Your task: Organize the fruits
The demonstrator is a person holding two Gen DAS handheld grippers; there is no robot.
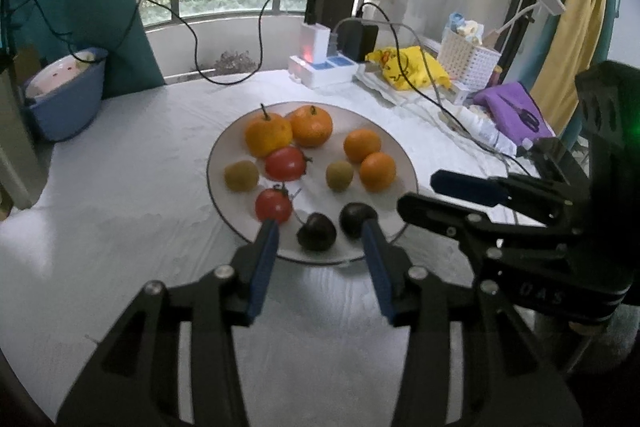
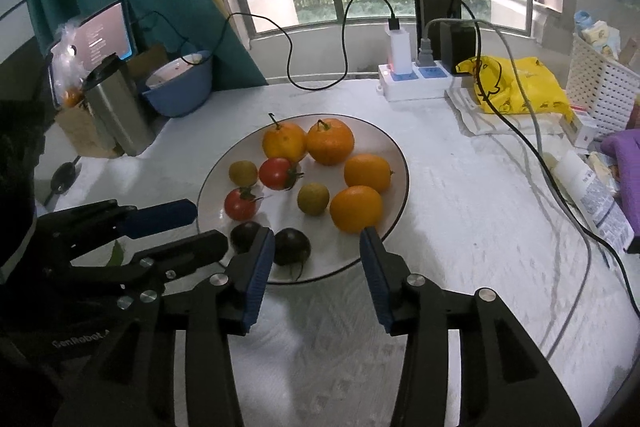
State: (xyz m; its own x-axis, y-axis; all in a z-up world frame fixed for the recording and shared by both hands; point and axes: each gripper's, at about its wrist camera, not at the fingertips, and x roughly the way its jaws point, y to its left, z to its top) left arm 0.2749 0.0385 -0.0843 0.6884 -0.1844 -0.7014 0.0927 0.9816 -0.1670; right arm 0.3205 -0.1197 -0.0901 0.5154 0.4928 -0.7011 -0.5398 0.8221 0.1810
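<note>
Fruit sits on one white plate (image 1: 224, 151) in the middle of the pale worktop (image 1: 120, 187), and both my tools hang just short of its near rim. My left gripper (image 1: 320, 239) has its jaws released and wide: the left pad lies in front of the nearer red tomato (image 1: 273, 205), the right pad in front of one dark plum (image 1: 357, 219), and a second dark plum (image 1: 316, 231) shows in the gap between them. Whether either pad touches fruit, I cannot tell. My right gripper (image 2: 317, 247) is spread open too, gripping nothing; its left pad overlaps a dark plum, its right pad sits in front of the nearest orange (image 2: 355, 207).

On the plate: two stemmed tangerines (image 1: 267, 135) at the far side, two more oranges to the right, a second tomato (image 1: 285, 163) mid-plate, and two small greenish-yellow fruits (image 1: 241, 175), one left, one centre.

Away from the plate, a blue bowl (image 2: 180, 87) holds a smaller white bowl. A white perforated basket (image 1: 466, 61) at the far right holds small packets. A yellow bag (image 2: 520, 87) lies beside a white power strip (image 2: 416, 83).

Writing: "GenRobot" reads partly on my left tool's body in the right view; the letters on the right tool are too blurred to read.
</note>
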